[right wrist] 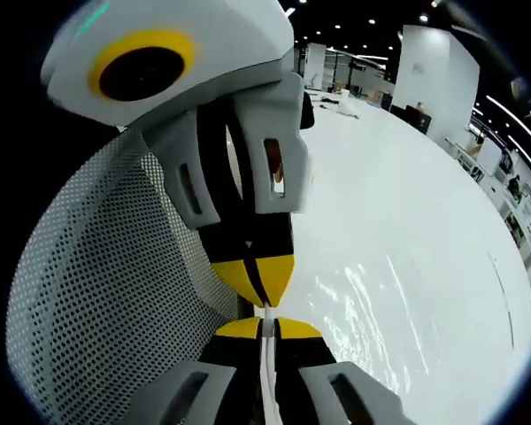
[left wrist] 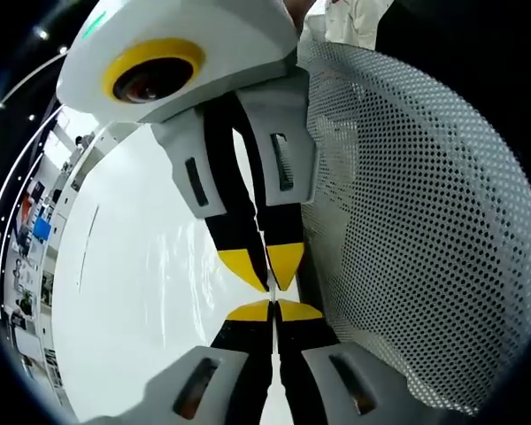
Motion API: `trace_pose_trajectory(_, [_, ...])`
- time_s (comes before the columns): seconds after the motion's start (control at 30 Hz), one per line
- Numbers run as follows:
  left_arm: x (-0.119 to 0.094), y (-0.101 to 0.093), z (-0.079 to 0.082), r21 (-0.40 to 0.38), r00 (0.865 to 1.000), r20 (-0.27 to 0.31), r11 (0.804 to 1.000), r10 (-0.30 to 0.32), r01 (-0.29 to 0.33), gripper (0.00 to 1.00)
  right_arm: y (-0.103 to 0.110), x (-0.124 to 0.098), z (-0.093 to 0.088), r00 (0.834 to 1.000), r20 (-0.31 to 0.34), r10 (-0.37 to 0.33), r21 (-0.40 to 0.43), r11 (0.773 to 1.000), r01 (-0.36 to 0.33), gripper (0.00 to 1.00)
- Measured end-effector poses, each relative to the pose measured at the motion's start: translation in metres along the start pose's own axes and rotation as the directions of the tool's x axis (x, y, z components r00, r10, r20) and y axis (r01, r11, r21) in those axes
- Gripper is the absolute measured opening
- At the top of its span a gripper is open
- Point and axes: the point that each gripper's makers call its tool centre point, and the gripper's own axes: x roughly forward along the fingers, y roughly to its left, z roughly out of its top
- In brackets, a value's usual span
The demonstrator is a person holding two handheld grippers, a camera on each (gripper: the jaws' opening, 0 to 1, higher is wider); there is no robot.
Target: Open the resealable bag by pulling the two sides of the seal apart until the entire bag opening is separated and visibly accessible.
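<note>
The two grippers meet tip to tip over a white table [left wrist: 124, 301]. My left gripper [left wrist: 273, 310] rises from the bottom of the left gripper view, its yellow-tipped jaws shut on a thin white edge of the resealable bag [left wrist: 272, 367]. My right gripper [left wrist: 270, 266] faces it from above, jaws together. In the right gripper view, my right gripper [right wrist: 265, 329] is shut on the same kind of thin strip of the bag [right wrist: 266, 381], and the left gripper [right wrist: 255, 282] points down at it. Shiny wrinkled glints [right wrist: 372, 301] lie beside the tips; the bag's body is hard to make out.
A curved grey perforated panel [left wrist: 416, 221] stands close beside the grippers, also seen as the perforated panel [right wrist: 106, 283]. The white table [right wrist: 425, 204] stretches far behind. Shelves with goods [left wrist: 31, 239] line the far wall, and small items [right wrist: 341, 102] lie at the far end.
</note>
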Motion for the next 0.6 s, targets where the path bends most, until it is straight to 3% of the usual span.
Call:
trace_pose_trajectory(0.43, [-0.0019, 0.0026, -0.0008, -0.032, 1.000, 0.007, 0.999, 0.009, -0.008, 0.00, -0.0022, 0.0023, 0.0049, 1.000, 0.001, -0.015, -0.021, 1.000, 0.015, 0.00])
trace_pose_trajectory(0.6, [-0.0052, 0.0051, 0.0014, -0.006, 0.999, 0.029, 0.999, 0.042, -0.042, 0.00, -0.0048, -0.0026, 0.0066, 0.999, 0.022, -0.023, -0.010, 1.000, 0.024, 0.00])
